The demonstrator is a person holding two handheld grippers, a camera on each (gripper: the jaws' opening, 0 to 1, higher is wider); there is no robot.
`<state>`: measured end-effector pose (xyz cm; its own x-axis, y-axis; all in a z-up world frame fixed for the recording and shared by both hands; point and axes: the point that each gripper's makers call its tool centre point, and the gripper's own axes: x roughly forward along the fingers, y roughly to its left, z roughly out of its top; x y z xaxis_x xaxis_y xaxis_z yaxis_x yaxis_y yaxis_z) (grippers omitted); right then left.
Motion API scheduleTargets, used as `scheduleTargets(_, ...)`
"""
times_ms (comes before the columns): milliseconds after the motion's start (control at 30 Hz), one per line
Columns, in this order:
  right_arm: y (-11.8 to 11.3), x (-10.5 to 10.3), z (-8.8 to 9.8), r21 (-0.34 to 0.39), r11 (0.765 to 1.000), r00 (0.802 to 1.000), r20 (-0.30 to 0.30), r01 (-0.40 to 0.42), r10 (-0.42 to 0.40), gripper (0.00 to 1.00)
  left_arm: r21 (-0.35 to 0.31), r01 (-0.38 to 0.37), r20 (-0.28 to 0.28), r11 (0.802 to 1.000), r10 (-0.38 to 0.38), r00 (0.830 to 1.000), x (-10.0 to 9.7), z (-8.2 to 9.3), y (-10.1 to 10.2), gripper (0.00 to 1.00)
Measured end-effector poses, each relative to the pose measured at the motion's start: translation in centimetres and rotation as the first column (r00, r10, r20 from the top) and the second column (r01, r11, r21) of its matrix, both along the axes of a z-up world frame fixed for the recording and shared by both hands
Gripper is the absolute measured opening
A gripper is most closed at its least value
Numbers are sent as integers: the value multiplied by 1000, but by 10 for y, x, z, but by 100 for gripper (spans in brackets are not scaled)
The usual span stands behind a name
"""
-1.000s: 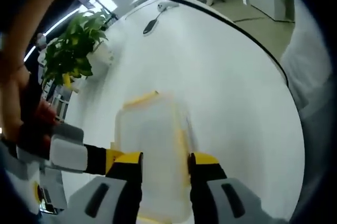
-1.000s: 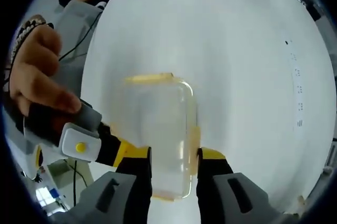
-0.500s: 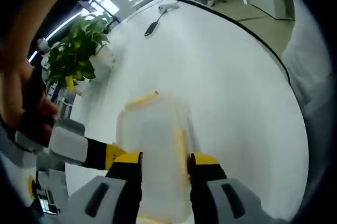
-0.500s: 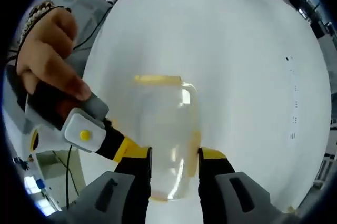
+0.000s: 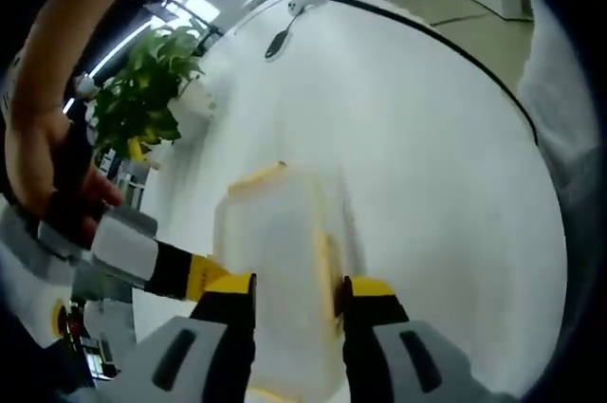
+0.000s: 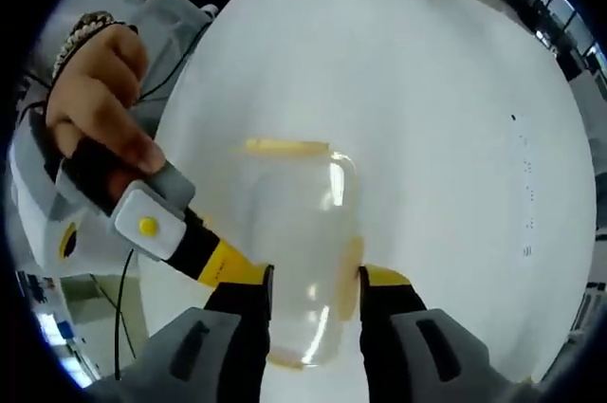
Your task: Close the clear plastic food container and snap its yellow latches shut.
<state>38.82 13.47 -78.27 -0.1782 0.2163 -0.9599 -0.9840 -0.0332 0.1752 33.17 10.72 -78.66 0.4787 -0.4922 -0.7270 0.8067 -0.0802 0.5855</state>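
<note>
We see a round white desk (image 5: 427, 137) carrying the clear plastic food container (image 6: 294, 251), well in from its edges. A potted plant (image 5: 142, 100) stands at the desk's far edge in the left gripper view. The left gripper (image 5: 296, 294) has its fingers apart, one either side of the container, and so does the right gripper (image 6: 315, 282). A yellow latch (image 6: 282, 146) lies along the container's far end. A dark spoon-like utensil (image 5: 278, 41) lies near the far edge.
</note>
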Motion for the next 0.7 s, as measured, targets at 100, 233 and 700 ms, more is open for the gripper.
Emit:
scheduleTargets(100, -1, -1, -3, -6, 998, 995, -74, 69, -69, 35, -6, -3, 1, 1000, 3, 1000, 0, 0, -1, 30)
scheduleTargets(233, -3, 1, -5, 8, 996, 987, -138, 87, -85, 35, -13, 1, -4, 1000, -1, 1000, 0, 0, -1, 30)
scheduleTargets(700, -4, -3, -12, -110, 994, 976, -217, -8, -16, 28, -62, 0, 23, 998, 1, 1000, 0, -4, -4, 29)
